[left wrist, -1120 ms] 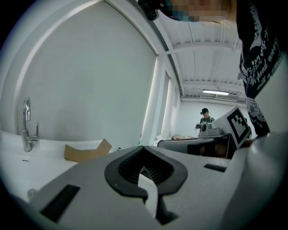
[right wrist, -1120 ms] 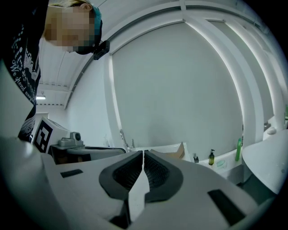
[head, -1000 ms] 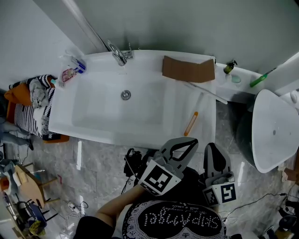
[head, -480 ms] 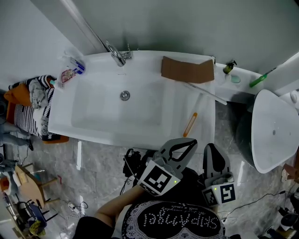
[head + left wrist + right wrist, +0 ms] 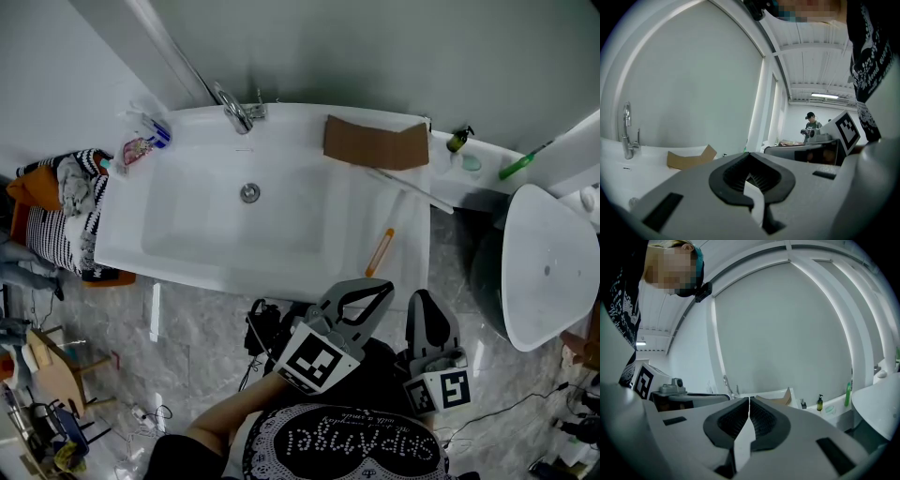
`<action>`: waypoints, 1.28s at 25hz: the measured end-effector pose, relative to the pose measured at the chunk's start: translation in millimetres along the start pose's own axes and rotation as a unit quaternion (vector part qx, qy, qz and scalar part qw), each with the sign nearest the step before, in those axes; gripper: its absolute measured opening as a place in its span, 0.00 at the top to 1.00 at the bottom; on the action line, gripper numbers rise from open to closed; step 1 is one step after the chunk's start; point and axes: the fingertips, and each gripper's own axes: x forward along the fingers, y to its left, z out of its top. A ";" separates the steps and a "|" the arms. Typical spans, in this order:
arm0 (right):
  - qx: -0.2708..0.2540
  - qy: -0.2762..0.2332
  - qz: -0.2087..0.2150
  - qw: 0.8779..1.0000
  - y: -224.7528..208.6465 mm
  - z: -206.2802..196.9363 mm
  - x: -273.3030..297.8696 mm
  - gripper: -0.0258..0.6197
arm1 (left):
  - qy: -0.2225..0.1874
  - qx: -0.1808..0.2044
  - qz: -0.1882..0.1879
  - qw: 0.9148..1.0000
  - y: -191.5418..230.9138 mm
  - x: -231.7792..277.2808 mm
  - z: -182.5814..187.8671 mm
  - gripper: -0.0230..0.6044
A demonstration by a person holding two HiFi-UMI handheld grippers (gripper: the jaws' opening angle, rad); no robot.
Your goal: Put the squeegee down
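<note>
**A:** Both grippers sit low by the person's chest, side by side over the grey marble floor (image 5: 187, 328). On the left gripper (image 5: 373, 289), the jaws meet tip to tip with nothing between them.

**B:** Same story on the right gripper (image 5: 425, 302): jaws pressed together and empty. Where's the squeegee?

**A:** The squeegee (image 5: 380, 251) is in neither grip. It lies flat on the wide end ledge of the white tub (image 5: 187, 267), just ahead of the left gripper's tips. Its orange handle points back toward them.

**B:** And between the two?

**A:** The tub's near rim runs between the tips and that handle.

**B:** Farther out past the squeegee, a brown cardboard piece (image 5: 375, 143) rests on the far rim.

**A:** Ahead and to the left of the left gripper there's the drain (image 5: 249, 192), with the faucet (image 5: 234, 108) beyond it.

**B:** Just right of the right gripper bulges a white rounded fixture (image 5: 544, 272). Ahead of that gripper, on a white shelf, stand a small dark bottle (image 5: 457, 139) and a green stick (image 5: 517, 161).

**A:** Well off to the left, a striped cloth (image 5: 66, 220) lies beside the tub.
</note>
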 end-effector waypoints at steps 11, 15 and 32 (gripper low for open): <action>0.001 -0.001 -0.001 1.000 0.3 0.2 -2.1 0.92 | -0.002 0.001 0.002 1.000 -1.7 -2.2 0.3 0.96; 0.002 -0.001 -0.001 1.000 -0.2 -0.1 -3.5 0.92 | -0.003 0.004 0.003 1.000 -2.4 -2.6 0.2 0.96; 0.004 -0.004 -0.004 1.000 -4.0 -0.4 -13.9 0.92 | -0.003 0.007 -0.004 1.000 -13.7 0.0 1.3 0.96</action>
